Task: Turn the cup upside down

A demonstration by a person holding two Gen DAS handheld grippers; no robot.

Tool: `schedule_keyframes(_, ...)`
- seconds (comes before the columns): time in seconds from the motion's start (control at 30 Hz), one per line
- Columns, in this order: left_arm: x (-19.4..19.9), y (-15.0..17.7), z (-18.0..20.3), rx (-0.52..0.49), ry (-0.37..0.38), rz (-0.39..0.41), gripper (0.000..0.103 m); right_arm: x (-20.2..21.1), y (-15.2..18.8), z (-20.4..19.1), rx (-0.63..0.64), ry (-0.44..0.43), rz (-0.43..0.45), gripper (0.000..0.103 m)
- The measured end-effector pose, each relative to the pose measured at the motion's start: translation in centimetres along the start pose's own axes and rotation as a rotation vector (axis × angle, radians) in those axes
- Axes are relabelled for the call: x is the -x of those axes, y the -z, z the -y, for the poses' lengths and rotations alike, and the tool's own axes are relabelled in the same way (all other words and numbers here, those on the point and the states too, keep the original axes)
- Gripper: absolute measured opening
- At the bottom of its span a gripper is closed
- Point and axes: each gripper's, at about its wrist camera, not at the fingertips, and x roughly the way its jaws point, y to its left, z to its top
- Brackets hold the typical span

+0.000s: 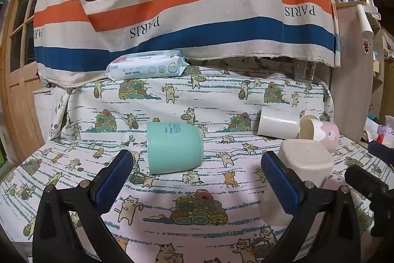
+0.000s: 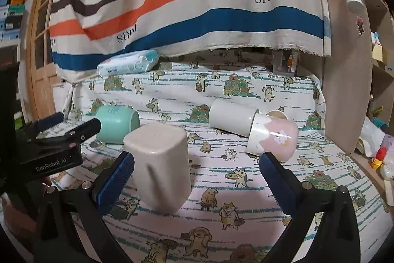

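A beige cup (image 2: 160,164) stands upside down on the worktop (image 2: 246,201), between the released right tongs (image 2: 197,164). Left tongs (image 1: 197,164) gape too. Mint (image 1: 173,147), white (image 2: 231,120) and pink (image 2: 273,137) cups lie sideways, apparently unflipped.

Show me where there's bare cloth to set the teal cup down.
Free: the cloth between the teal cup and the baby wipes. Crowded: the right side, where the white cup, pink cup and upside-down beige cup sit.
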Motion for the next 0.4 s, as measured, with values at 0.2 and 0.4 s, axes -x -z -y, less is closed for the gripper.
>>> schedule_keyframes(0.2,0.02,0.06,-0.15,-0.003,-0.002,-0.001,0.103,0.04,-0.01,0.09,-0.006,0.000,-0.001,0.102)
schedule_keyframes(0.4,0.02,0.07,-0.02,-0.005,-0.004,-0.001,0.103,-0.07,0.02,0.34,-0.019,-0.002,-0.006,0.102)
